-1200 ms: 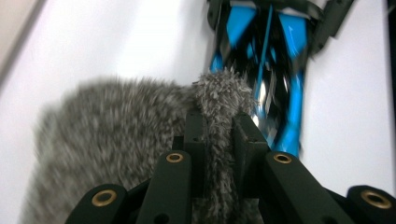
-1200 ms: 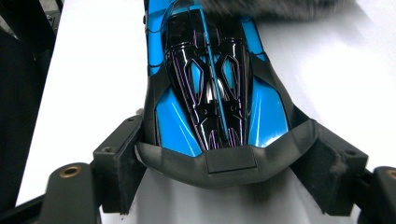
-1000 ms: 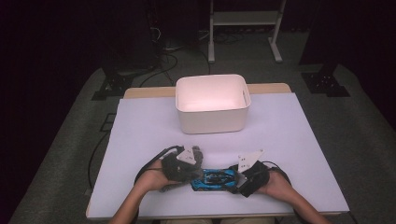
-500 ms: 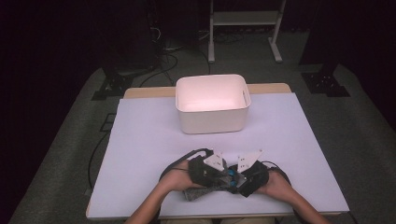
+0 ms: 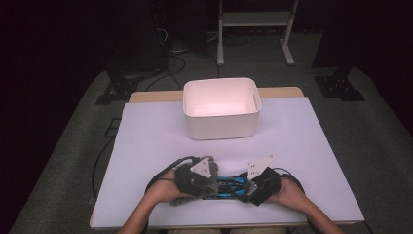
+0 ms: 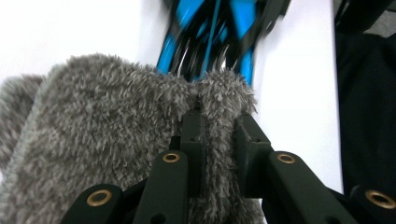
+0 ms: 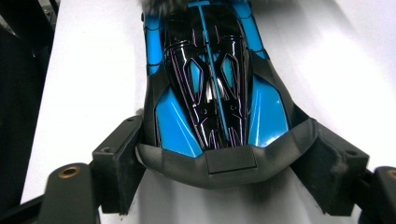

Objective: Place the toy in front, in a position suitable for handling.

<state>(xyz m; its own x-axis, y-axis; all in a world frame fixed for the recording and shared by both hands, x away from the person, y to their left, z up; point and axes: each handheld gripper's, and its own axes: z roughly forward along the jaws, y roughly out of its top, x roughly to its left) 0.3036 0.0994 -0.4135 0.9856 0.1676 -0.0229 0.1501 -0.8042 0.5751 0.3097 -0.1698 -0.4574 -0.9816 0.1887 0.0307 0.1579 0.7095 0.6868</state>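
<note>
Grey fleece cloth [image 6: 107,140] sits pinched in our left gripper [image 6: 219,126], brushing the blue toy car [image 7: 215,88] that our right gripper [image 7: 219,163] clamps wide by its end.

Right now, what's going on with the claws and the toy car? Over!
Left claw pinching a fuzzy grey cloth against the toy car. Right claw clamped on the car's end. Car flat on the table. White tub behind, well apart.

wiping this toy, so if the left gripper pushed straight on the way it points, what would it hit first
Most likely the blue and black toy car. The left gripper is shut on a grey fluffy cloth, and the car lies right past the cloth's edge; the cloth would reach it first. The exact gap is hard to judge.
</note>
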